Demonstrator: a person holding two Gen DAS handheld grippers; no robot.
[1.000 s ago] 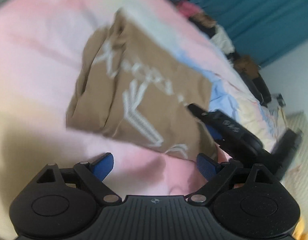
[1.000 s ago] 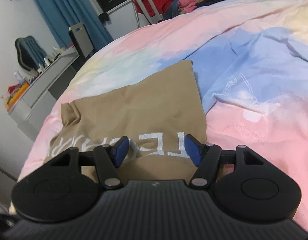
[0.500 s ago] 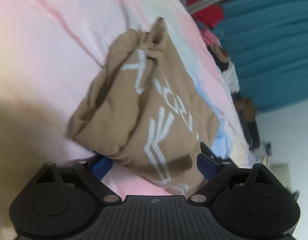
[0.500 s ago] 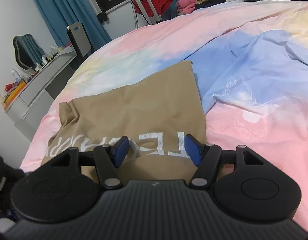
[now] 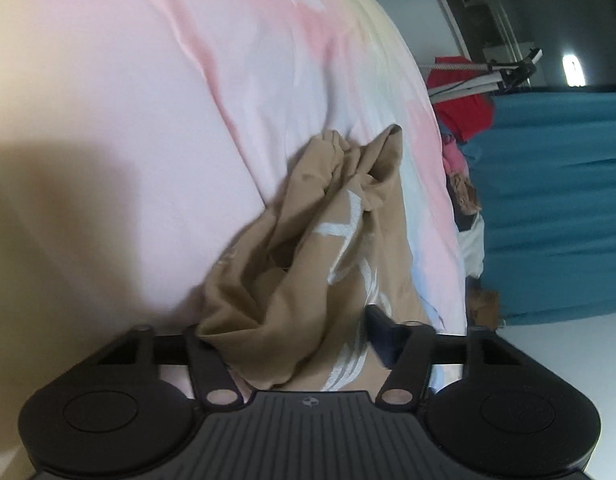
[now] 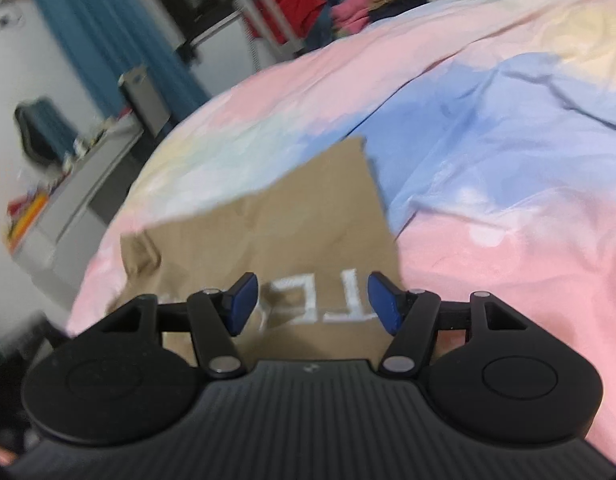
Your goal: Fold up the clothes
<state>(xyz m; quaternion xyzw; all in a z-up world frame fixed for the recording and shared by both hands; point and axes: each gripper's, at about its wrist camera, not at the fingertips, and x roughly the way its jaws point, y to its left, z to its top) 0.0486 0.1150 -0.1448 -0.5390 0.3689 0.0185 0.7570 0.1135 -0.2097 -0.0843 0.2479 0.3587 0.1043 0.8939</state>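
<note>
Tan shirt (image 6: pixel 308 236) lies on a pastel bedspread (image 6: pixel 507 168). Right gripper (image 6: pixel 311 304) wide apart over its near edge. Left gripper (image 5: pixel 292 344) wide, bunched shirt (image 5: pixel 308 280) between its fingers.

Room setting. Ahead of the claw lay a pastel pink, blue and yellow bedspread (image 6: pixel 507 128). Beyond it to the left hung teal curtains (image 6: pixel 88 28) against a white wall (image 6: pixel 12 60), with a grey desk (image 6: pixel 80 184) below them.
</note>
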